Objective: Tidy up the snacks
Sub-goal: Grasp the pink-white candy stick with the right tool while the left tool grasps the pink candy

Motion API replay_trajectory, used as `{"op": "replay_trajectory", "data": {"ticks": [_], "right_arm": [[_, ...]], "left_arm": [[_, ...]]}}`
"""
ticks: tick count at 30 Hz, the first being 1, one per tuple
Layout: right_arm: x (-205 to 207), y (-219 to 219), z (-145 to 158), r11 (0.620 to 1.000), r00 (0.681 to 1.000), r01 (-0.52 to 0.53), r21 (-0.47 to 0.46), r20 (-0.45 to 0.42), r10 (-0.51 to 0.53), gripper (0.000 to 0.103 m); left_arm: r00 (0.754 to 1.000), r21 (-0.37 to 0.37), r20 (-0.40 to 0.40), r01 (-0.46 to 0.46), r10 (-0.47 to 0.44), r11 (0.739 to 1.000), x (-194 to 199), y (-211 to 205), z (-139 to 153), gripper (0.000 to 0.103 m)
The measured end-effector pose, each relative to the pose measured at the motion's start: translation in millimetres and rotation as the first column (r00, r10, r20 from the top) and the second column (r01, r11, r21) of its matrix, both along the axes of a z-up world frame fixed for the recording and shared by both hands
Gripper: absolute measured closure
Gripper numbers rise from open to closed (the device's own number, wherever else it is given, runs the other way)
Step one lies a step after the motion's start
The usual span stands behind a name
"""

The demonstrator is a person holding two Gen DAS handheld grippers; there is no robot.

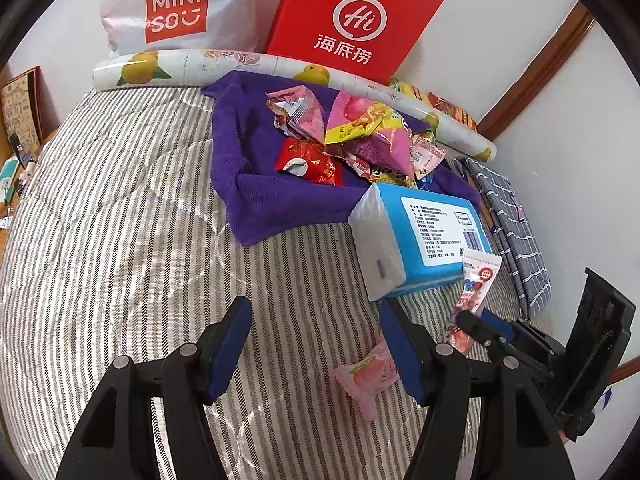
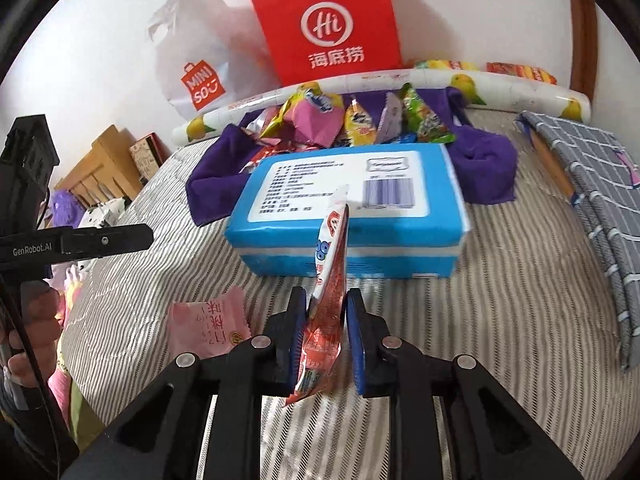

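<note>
Snacks (image 1: 348, 136) are lying heaped on a purple towel (image 1: 248, 184) at the far side of the striped bed (image 1: 120, 220), behind a blue tissue pack (image 2: 348, 216). The right gripper (image 2: 326, 312) is pinching a red-and-white snack packet (image 2: 330, 264), holding it upright before the pack. The left gripper (image 1: 316, 344) is hovering with jaws apart and empty, a pink candy (image 1: 366, 376) lying beside its right finger

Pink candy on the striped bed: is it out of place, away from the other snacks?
Yes. The pink candy lies alone on the bed, while the other snacks are piled on the purple towel. The right gripper holds another stray packet.
</note>
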State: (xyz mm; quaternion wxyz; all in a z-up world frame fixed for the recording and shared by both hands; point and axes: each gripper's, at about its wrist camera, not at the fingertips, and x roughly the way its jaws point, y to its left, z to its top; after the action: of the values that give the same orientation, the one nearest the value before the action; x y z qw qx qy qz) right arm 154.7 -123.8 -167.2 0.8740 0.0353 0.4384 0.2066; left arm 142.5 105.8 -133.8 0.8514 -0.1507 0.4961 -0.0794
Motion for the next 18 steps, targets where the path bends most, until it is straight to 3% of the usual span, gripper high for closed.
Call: {"op": "replay_trajectory", "data": {"ticks": [5, 7, 18], "right_arm": [[5, 9, -14, 0.999, 1.000, -0.005, -0.039, -0.028, 0.004, 0.079], [4, 6, -15, 1.000, 1.000, -0.002, -0.012, -0.028, 0.001, 0.083], [-20, -35, 12, 0.997, 0.996, 0.082, -0.013, 0.026, -0.082, 0.083]], "left_arm": [[1.000, 0.012, 0.003, 0.029, -0.029, 1.000, -1, -6, -1, 0.039], [0.999, 0.020, 0.005, 0.043, -0.043, 0.999, -3, -10, -2, 0.039], [0.987, 0.045, -0.025, 0.158, -0.157, 0.986, -6, -49, -19, 0.039]]}}
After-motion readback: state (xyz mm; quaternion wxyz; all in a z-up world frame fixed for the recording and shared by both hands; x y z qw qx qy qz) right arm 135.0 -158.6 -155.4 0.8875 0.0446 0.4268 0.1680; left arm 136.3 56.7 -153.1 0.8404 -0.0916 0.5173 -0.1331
